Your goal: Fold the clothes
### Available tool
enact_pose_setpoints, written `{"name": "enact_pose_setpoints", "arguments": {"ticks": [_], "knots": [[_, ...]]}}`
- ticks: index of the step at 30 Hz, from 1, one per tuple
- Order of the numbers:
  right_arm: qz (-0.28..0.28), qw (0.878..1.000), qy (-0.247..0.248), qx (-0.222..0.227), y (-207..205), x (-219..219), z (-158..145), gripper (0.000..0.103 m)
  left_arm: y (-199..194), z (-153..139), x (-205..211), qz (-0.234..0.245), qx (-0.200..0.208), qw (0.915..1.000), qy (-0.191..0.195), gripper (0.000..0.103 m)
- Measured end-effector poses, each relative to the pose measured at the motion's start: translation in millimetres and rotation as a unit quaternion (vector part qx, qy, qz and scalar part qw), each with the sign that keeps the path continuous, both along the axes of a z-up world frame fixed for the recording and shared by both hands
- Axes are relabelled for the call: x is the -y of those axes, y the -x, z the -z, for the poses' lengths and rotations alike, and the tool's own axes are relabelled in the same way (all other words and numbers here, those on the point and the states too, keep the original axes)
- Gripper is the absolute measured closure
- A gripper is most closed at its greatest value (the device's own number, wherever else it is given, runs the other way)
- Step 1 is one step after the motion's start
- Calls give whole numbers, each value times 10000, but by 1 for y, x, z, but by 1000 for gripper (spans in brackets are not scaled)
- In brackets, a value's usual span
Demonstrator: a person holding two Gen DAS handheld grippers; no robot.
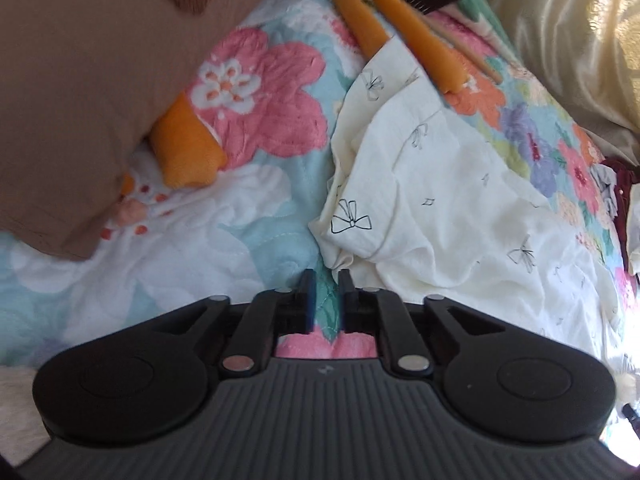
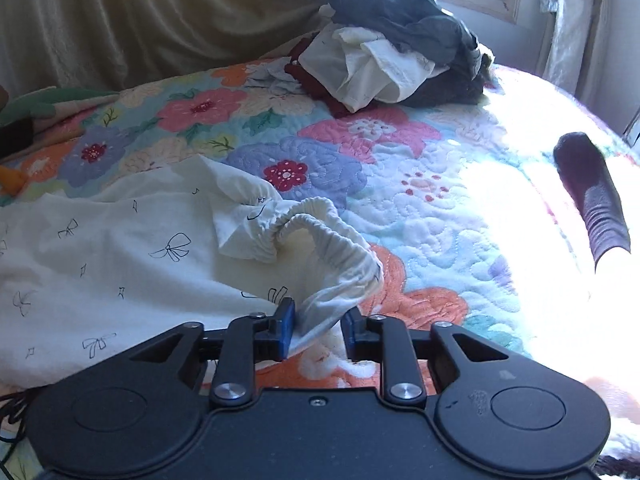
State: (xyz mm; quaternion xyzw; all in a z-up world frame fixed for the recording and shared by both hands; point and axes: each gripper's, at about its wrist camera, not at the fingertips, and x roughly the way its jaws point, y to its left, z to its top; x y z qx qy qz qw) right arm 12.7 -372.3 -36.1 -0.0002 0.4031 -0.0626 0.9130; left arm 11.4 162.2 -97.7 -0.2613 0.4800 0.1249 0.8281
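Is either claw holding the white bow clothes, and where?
Neither grips yet. The right claw is open around the white garment at its gathered elastic edge. The left claw is open, beside the cloth, over the quilt.

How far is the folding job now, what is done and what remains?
Nothing looks folded yet. The cream bow-print garment lies crumpled on the floral quilt; its elastic waistband sits between the open fingers of the right tool. The left tool is open, holding nothing. The clothes pile remains untouched.
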Motion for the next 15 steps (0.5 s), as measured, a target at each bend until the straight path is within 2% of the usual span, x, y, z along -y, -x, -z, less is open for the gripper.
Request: {"name": "enact_pose_setpoints", "arguments": {"ticks": [1, 2, 4, 6, 7, 8, 9, 10, 12, 13, 15], "knots": [[-5, 9997, 210, 124, 9, -6, -10, 42, 7, -8, -1, 57, 38, 10000, -8, 79], [-85, 9992, 303, 235, 18, -11, -22, 41, 14, -15, -3, 115, 76, 9999, -14, 66], [-296, 9984, 290, 378, 35, -19, -46, 41, 23, -30, -5, 244, 111, 9996, 19, 55], [-456, 9978, -294, 390, 50, -21, -72, 41, 29, -49, -7, 513, 131, 9983, -233, 54], [-577, 9945, -799, 357, 55, -19, -82, 41, 32, -59, -7, 648, 141, 9971, -361, 45], [-719, 9876, -1364, 313, 60, -16, -94, 41, 31, -67, -5, 878, 81, 9941, -634, 32], [-877, 9790, -1823, 241, 63, -14, -101, 41, 31, -75, -2, 1133, 55, 9893, -922, 27], [-1039, 9688, -2243, 158, 64, -13, -107, 41, 31, -80, 1, 1273, 118, 9851, -1147, 24], [-1423, 9554, -2587, 9, 62, -21, -111, 37, 24, -82, 4, 1415, 251, 9818, -1238, 24], [-1607, 9535, -2548, 28, 60, -30, -110, 36, 21, -82, 6, 1485, 317, 9801, -1281, 25], [-1903, 9572, -2171, 203, 50, -58, -96, 35, 3, -74, 11, 1532, 561, 9808, -1066, 26]]}}
